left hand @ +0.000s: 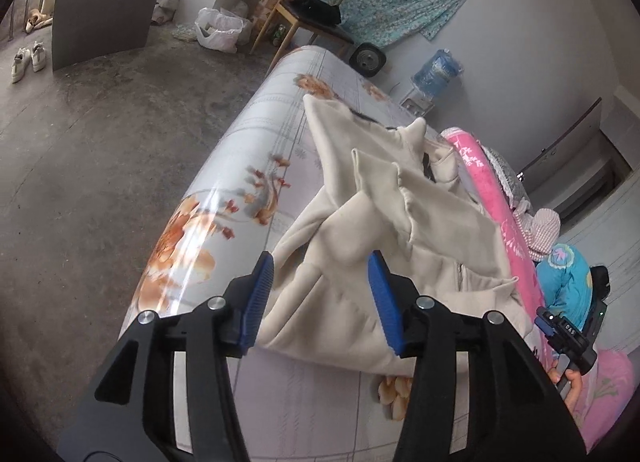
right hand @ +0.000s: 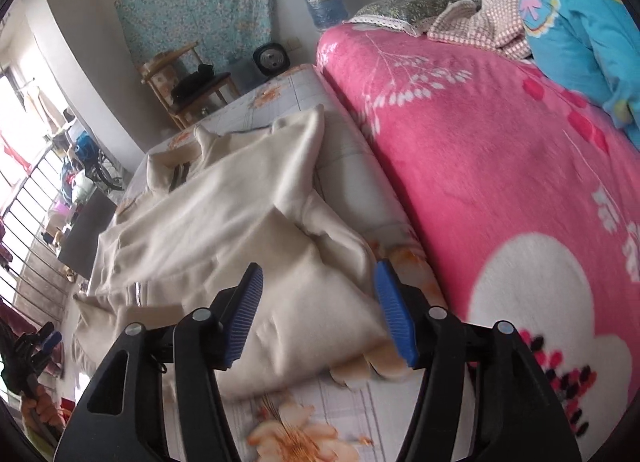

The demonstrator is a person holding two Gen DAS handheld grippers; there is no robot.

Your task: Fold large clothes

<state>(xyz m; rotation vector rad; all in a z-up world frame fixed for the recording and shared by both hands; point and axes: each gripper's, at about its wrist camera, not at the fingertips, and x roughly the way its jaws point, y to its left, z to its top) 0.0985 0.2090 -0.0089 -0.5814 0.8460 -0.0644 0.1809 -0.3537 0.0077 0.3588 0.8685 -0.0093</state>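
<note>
A cream hooded garment lies crumpled and partly folded on a table with a glossy floral cover. My left gripper hangs just above the garment's near fold, its blue pads apart and cloth below the gap, nothing pinched. In the right wrist view the same garment spreads away from me, zipper at the left. My right gripper stands open over its near corner, pads clear of the cloth. The other gripper and the hand holding it show at the frame edges.
A pink flowered blanket covers a bed right beside the table, with a blue cushion and a checked cloth on it. Beyond the table stand a wooden chair, a small fan and a water bottle. Concrete floor lies to the left.
</note>
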